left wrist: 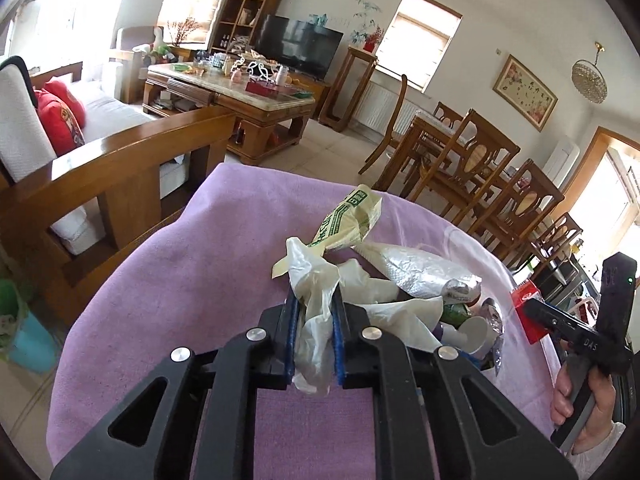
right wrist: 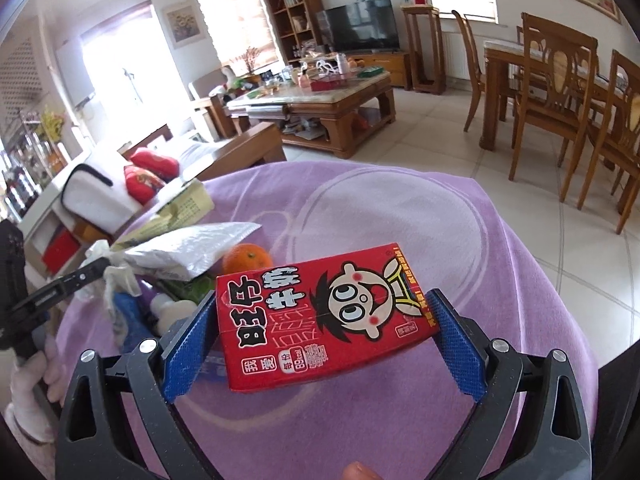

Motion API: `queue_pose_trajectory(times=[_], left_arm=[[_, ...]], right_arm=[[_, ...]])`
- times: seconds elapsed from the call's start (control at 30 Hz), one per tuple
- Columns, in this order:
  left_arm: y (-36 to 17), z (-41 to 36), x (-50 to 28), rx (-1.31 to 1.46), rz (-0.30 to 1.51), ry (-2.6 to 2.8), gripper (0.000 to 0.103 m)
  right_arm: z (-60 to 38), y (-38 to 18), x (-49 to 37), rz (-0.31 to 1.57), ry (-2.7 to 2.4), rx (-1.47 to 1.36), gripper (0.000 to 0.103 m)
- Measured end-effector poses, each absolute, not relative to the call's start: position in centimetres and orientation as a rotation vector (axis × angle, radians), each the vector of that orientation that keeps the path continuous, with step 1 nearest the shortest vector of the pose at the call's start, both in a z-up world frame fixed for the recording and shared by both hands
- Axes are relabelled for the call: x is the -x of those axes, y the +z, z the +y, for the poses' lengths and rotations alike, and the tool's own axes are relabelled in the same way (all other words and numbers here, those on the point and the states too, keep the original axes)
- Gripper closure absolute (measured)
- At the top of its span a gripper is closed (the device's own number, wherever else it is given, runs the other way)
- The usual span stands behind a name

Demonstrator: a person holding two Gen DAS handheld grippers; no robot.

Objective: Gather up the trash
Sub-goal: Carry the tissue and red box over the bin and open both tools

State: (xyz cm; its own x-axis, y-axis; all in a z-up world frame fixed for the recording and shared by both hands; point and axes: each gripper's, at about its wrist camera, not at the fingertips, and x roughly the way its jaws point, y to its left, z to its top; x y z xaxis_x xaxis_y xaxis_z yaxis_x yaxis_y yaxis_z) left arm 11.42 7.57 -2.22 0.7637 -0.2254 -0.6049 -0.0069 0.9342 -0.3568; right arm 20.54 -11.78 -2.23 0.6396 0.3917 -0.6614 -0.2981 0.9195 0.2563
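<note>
Two grippers are seen above a worktop [right wrist: 360, 208] draped in a purple cloth. The left gripper [left wrist: 315, 320] is closed on one crumpled translucent plastic bag [left wrist: 316, 304]; its blue-padded jaws are pressed against the bag from both sides, and the bag spills out above and below them. The right gripper [right wrist: 326, 332] holds one red milk carton [right wrist: 324, 316], printed with a cartoon face and white characters; its jaws are spread wide and pinch the carton at its two ends, so that the carton is held above the cloth, tilted. In the left wrist view the same carton [left wrist: 528, 306] is seen at the right edge, gripped by the right gripper [left wrist: 540, 314], with the holding hand [left wrist: 580, 404] below it.

The remaining trash lies in one heap on the worktop, between the two grippers. In it are counted one cream wrapper with green print [left wrist: 348, 220], one silvery foil pouch [left wrist: 420, 272], one white paper cup [left wrist: 474, 330] lying on its side, and one green packet [left wrist: 456, 312] partly buried. One orange fruit [right wrist: 246, 258] is seen in the right wrist view, just beside the carton and touching the pouch's edge. One small white bottle [right wrist: 176, 312] lies near the right gripper's left jaw. Smaller foil scraps lie at the heap's edge; their number cannot be told.

Beyond the worktop, one wooden sofa [left wrist: 120, 152] with two red cushions [left wrist: 60, 120], one coffee table [left wrist: 240, 96] and one television [left wrist: 296, 46] are seen.
</note>
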Motion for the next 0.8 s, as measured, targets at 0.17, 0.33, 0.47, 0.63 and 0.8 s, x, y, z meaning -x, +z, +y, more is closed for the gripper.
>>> queue_pose_trajectory(times=[0.17, 0.33, 0.47, 0.63, 0.8], left_arm=[[0.2, 6.4, -9.0, 0.328, 0.631, -0.132, 0.088], [3.6, 2.1, -5.7, 0.260, 0.569, -0.216, 0.088], [5.7, -1.8, -3.7, 0.203, 0.534, -0.290, 0.088], [7.0, -7.7, -2.1, 0.141, 0.511, -0.396, 0.088], [7.2, -14.5, -1.7, 0.074, 0.508, -0.509, 0.088]], right_arm=[[-12.2, 0.9, -16.1, 0.717, 0.476, -0.169, 0.007], [-13.8, 3.1, -11.6, 0.660, 0.529, -0.216, 0.007], [-16.4, 4.6, -8.3, 0.618, 0.529, -0.250, 0.007], [-21.5, 5.7, -4.7, 0.570, 0.482, -0.285, 0.007], [-28.6, 5.9, -1.7, 0.529, 0.390, -0.324, 0.006]])
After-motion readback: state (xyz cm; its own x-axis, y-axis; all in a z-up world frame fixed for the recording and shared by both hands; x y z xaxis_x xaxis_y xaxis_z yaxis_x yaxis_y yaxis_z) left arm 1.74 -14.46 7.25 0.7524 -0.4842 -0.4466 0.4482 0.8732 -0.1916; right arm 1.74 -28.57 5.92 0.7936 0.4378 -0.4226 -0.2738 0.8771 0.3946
